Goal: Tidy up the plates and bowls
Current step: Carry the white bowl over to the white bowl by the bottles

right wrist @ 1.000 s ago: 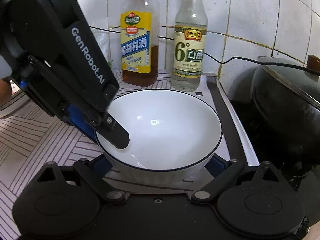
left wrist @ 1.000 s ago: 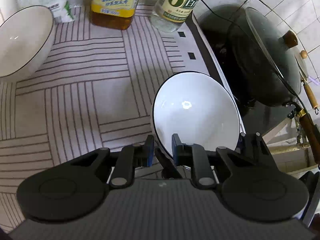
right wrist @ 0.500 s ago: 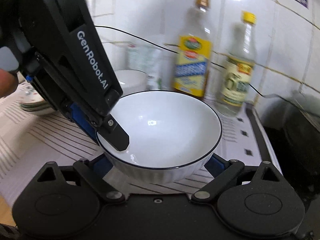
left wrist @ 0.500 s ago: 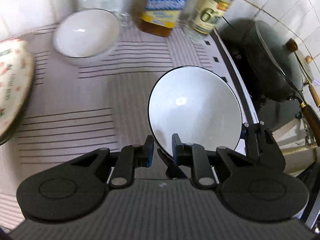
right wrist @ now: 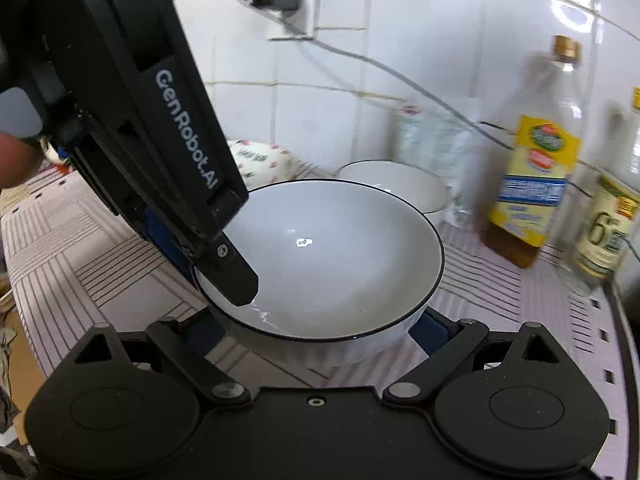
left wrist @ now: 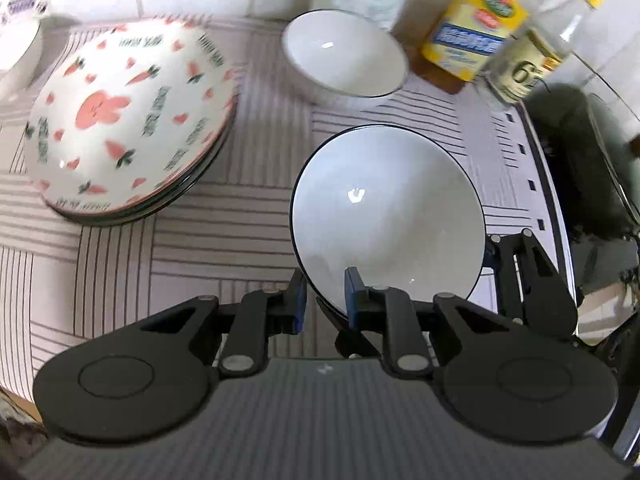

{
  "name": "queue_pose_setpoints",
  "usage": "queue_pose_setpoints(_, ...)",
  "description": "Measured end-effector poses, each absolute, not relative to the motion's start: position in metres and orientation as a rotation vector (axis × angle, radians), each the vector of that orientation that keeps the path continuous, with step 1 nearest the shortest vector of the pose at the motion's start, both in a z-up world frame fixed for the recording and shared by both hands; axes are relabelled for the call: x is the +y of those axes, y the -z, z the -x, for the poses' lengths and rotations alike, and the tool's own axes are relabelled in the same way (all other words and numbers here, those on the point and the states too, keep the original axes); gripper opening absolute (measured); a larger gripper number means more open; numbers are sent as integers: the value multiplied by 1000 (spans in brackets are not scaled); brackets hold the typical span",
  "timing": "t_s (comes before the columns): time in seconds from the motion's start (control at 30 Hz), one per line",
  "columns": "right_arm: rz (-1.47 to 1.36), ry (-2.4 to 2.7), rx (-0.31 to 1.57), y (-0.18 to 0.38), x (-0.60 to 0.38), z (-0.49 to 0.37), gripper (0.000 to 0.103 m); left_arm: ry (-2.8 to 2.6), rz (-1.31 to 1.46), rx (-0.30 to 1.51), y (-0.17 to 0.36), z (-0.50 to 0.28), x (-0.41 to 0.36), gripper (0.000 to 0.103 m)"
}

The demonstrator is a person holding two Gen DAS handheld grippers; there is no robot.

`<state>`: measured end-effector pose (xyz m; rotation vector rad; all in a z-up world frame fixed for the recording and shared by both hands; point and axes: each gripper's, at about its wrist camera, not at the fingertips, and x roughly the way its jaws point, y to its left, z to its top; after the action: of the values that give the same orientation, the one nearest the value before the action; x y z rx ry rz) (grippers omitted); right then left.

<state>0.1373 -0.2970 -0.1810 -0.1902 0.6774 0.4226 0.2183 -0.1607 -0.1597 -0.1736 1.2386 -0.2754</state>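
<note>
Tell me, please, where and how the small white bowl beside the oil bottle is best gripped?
Pinch the small white bowl at its thin near rim, one finger inside and one outside, coming from above on the near side. It stands upright and open, and bottles crowd its far side.

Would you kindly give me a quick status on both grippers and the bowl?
Left gripper pinches the rim of the black-rimmed white ceramic bowl. Right gripper cradles its sides. Second white bowl ahead, nothing between.

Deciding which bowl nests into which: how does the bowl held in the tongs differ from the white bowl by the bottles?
The held bowl looks wider and shallower; the back bowl looks smaller. The held bowl sits gripped by both tongs; the back bowl rests free on the striped mat. Both are white with dark rims.
</note>
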Motion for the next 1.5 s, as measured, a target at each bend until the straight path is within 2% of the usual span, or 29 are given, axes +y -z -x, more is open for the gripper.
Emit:
queue_pose_setpoints(0.17,193,-451,691,192,-294,-147,98,274,264,1248,174,-225,-147,19)
queue_pose_setpoints(0.33,226,-475,724,202,-289,-155,98,257,216,1249,183,-227,-149,19)
queue_pose_setpoints(0.67,150,-440,885,194,-288,-167,98,263,260,1272,186,-231,-143,20)
queue_pose_setpoints(0.83,163,-459,853,170,-299,-140,98,259,264,1258,173,-224,-141,20)
queue_pose_setpoints(1.0,46,-434,812,143,-325,-131,98,251,252,1224,153,-214,-140,23)
queue_pose_setpoints(1.2,-55,-389,748,113,-347,-129,98,277,206,1102,118,-200,-143,27)
queue_pose_setpoints(1.27,-101,-359,723,103,-355,-130,91,286,213,1056,109,-196,-141,28)
queue_pose_setpoints(1.5,-300,-352,687,87,-372,-150,84,307,211,968,91,-196,-134,29)
